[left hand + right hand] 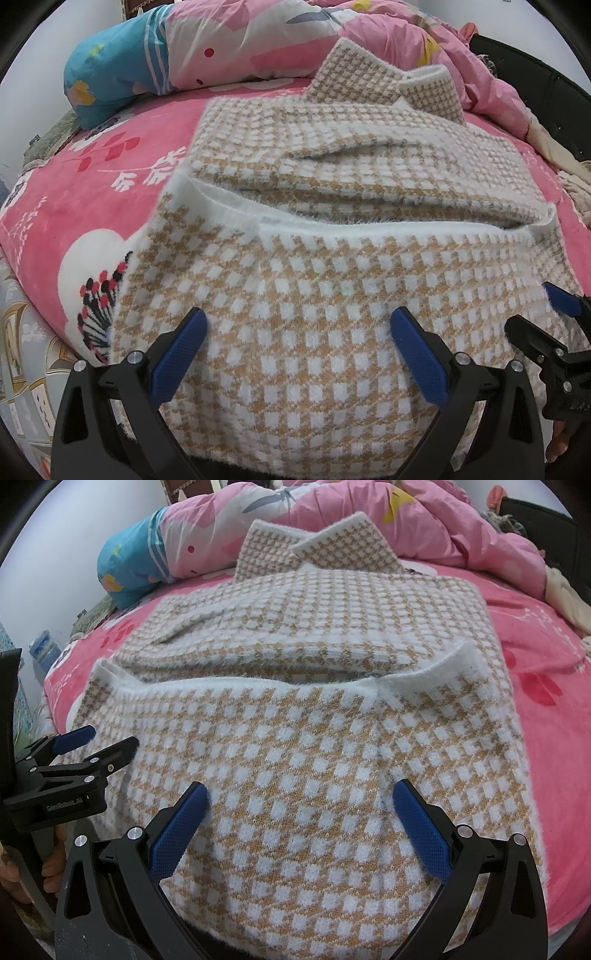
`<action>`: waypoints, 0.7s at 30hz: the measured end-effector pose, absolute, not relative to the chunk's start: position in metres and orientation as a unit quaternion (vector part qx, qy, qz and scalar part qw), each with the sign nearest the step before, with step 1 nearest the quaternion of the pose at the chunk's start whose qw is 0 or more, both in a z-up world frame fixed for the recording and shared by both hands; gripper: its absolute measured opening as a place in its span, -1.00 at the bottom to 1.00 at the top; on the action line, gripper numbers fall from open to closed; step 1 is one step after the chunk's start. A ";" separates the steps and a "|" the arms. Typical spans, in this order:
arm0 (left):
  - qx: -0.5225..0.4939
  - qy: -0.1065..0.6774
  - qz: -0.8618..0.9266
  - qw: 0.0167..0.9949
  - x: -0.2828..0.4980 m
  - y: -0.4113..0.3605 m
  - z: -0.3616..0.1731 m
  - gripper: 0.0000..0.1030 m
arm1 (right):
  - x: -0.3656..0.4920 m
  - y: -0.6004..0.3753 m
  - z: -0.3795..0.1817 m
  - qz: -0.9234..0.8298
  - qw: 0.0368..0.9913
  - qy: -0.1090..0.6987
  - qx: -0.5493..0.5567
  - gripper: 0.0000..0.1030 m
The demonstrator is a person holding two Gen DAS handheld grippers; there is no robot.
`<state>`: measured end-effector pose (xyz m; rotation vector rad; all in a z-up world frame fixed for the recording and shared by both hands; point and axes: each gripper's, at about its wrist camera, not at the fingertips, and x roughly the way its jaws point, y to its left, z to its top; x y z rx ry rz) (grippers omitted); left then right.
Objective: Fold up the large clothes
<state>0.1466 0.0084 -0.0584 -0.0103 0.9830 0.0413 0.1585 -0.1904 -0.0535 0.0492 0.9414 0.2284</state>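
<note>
Both tongs, left (299, 325) and right (301, 799), spread wide above houndstooth knit sweater (332, 295), half-folded on pink bed blanket (92, 206). Probably soft, thick, fuzzy, floppy; best pinched at white ribbed hem (258, 683) corners.

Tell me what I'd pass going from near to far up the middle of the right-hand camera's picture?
Right gripper, open → checked sweater, its near part folded over → its white hem edge → the two sleeve cuffs → pink quilt bunched at the far end of the bed.
</note>
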 end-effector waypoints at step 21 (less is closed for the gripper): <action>-0.004 0.478 0.030 0.878 0.149 0.007 -0.059 0.90 | 0.158 -0.190 -0.053 0.118 0.883 0.453 0.019 0.86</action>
